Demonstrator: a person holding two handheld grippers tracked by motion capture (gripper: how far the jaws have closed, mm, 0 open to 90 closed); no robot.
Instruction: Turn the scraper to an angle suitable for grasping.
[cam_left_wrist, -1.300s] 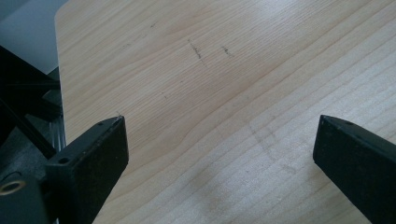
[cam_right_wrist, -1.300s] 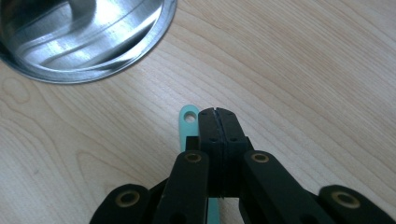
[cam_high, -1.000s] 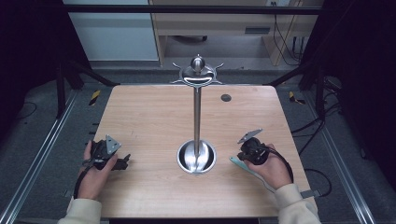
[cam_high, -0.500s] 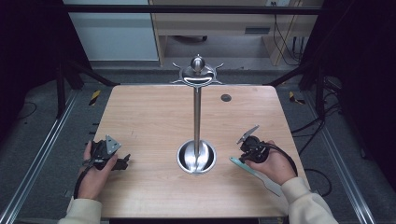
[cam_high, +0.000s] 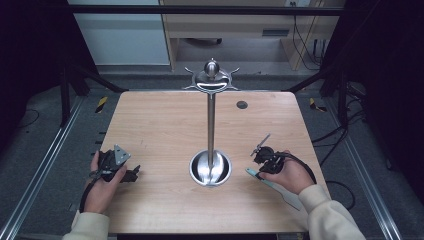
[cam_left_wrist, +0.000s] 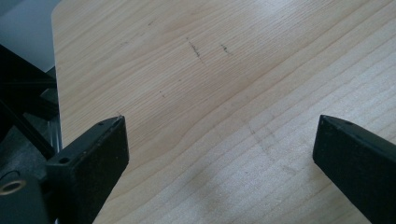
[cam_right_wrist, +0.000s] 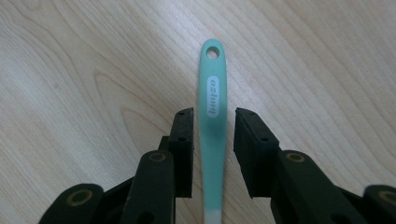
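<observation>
The teal spatula (cam_right_wrist: 213, 121) looks light, stiff and slim. The right hand-held gripper (cam_right_wrist: 213, 140), jaws just opening and apart, straddles its handle near the worktop's right edge

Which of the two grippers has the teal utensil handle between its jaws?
The right gripper: its jaws straddle the teal handle lying on the table. The left gripper has bare wood between its jaws.

Lab: framed rig (cam_high: 45, 165), trailing cables (cam_high: 305, 35)
</observation>
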